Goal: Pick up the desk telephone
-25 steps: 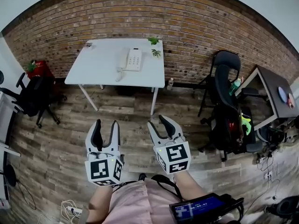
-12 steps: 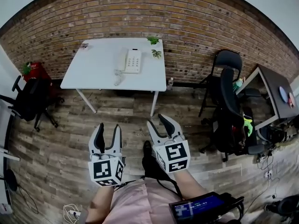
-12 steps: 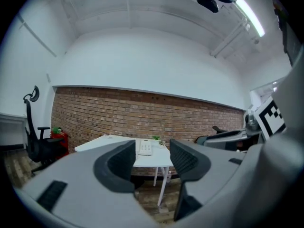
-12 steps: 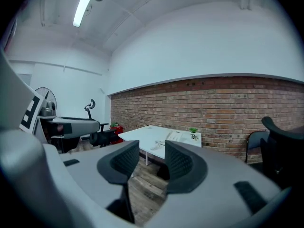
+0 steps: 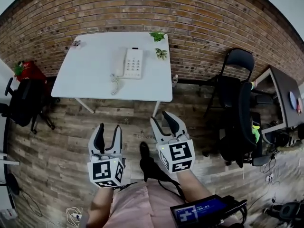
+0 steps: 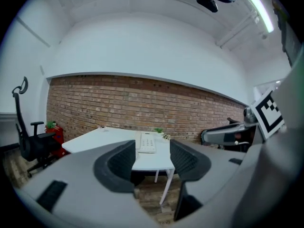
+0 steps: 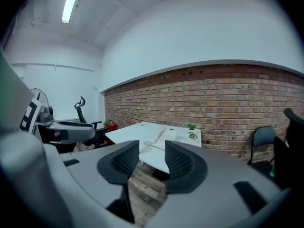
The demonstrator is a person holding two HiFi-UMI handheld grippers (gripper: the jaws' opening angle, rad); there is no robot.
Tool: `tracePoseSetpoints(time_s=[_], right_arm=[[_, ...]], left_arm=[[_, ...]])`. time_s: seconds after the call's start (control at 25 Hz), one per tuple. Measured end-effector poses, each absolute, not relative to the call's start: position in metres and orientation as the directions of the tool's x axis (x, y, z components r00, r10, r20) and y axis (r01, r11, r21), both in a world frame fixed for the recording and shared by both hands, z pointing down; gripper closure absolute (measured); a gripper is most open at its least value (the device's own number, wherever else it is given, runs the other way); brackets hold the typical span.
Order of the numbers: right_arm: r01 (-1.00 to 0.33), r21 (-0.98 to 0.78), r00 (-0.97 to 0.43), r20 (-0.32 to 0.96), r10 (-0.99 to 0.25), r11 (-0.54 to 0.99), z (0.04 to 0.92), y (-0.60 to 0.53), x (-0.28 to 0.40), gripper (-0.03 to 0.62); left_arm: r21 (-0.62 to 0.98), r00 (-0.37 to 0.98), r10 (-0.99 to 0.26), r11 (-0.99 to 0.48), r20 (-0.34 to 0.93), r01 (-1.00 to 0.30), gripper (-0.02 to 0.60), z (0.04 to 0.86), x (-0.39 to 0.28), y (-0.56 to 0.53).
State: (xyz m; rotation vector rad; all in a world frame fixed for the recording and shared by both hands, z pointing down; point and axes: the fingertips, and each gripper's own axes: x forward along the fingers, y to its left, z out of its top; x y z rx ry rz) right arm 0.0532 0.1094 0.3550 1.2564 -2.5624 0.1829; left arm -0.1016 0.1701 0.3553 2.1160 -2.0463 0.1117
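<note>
A white desk telephone (image 5: 130, 63) with its handset on the left and a coiled cord lies near the back of a white table (image 5: 85, 80) against the brick wall. It also shows small and far in the left gripper view (image 6: 147, 143) and the right gripper view (image 7: 162, 137). My left gripper (image 5: 107, 130) and right gripper (image 5: 162, 120) hang side by side over the wooden floor, well short of the table. Both stand open with nothing between the jaws.
Two small potted plants (image 5: 158, 44) stand at the table's back right corner. A black folding chair (image 5: 233, 72) and an office chair (image 5: 244, 122) are to the right, another black chair (image 5: 21, 103) and a red stand (image 5: 28, 72) to the left.
The table and telephone have grown larger and come nearer in the head view as I moved toward them. Both grippers keep the same opening and stay side by side.
</note>
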Motion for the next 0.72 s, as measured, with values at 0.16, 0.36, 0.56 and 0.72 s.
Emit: tracePoseSetpoints(time_s=[0.16,0.36,0.56,0.72], right_arm=[[-0.785,-0.018,-0.589,0.329,-0.738,0.619,0.367,0.048,0.045,0.421],[-0.785,-0.033,-0.589,0.346,-0.730,0.618,0.374,-0.021,0.036,0.421],[-0.783,-0.041,-0.597,0.334,-0.730,0.621,0.370,-0.070,0.033,0.421],[-0.777,-0.045,-0.607,0.319,-0.728,0.628,0.364,-0.093,0.027,0.421]], left_arm=[[0.084,0.048,-0.973,-0.030,0.227,-0.996,0.345,0.363,-0.109,0.109],[0.083,0.062,-0.971,-0.044,0.231,-0.996,0.345,0.362,-0.117,0.035],[0.081,0.066,-0.972,-0.049,0.224,-0.995,0.344,0.355,-0.119,-0.017],[0.089,0.059,-0.973,-0.040,0.222,-0.995,0.345,0.350,-0.125,-0.036]])
